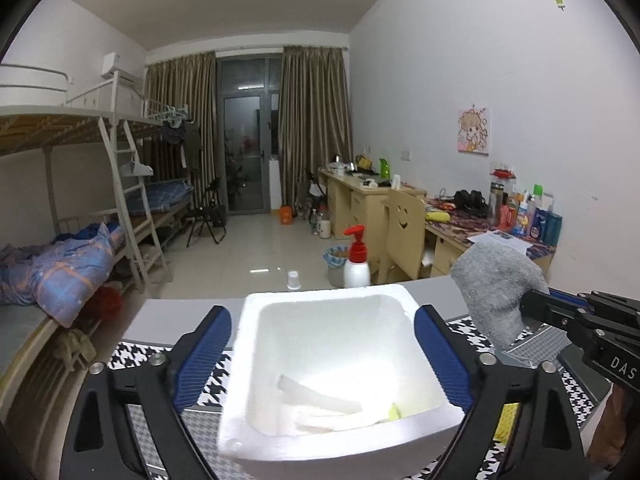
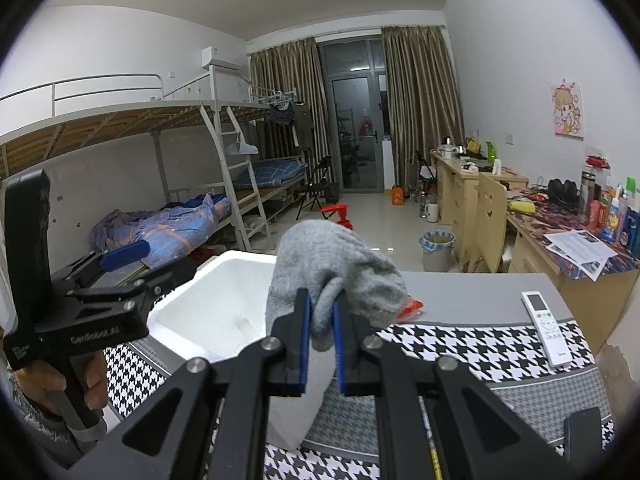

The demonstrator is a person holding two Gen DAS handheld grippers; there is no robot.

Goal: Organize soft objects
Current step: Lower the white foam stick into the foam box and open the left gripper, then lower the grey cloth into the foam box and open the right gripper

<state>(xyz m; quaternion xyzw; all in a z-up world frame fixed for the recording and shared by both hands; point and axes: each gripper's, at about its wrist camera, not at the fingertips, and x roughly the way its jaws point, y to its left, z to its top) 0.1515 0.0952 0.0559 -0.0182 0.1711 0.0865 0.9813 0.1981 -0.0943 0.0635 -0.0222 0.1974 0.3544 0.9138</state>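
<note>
A white foam box (image 1: 340,364) stands on the houndstooth cloth, its walls between the pads of my left gripper (image 1: 322,344), which clasps it from both sides. Inside lie pale scraps and a small yellow-green bit. My right gripper (image 2: 321,312) is shut on a grey knit cloth (image 2: 332,276) and holds it in the air just right of the box (image 2: 216,304). The cloth also shows at the right of the left wrist view (image 1: 496,288), above the box's right rim.
A white remote (image 2: 546,328) lies on the cloth at the right. A red packet (image 2: 412,306) lies behind the grey cloth. A red-capped pump bottle (image 1: 357,260) stands beyond the table's far edge. Bunk beds stand left, cluttered desks right.
</note>
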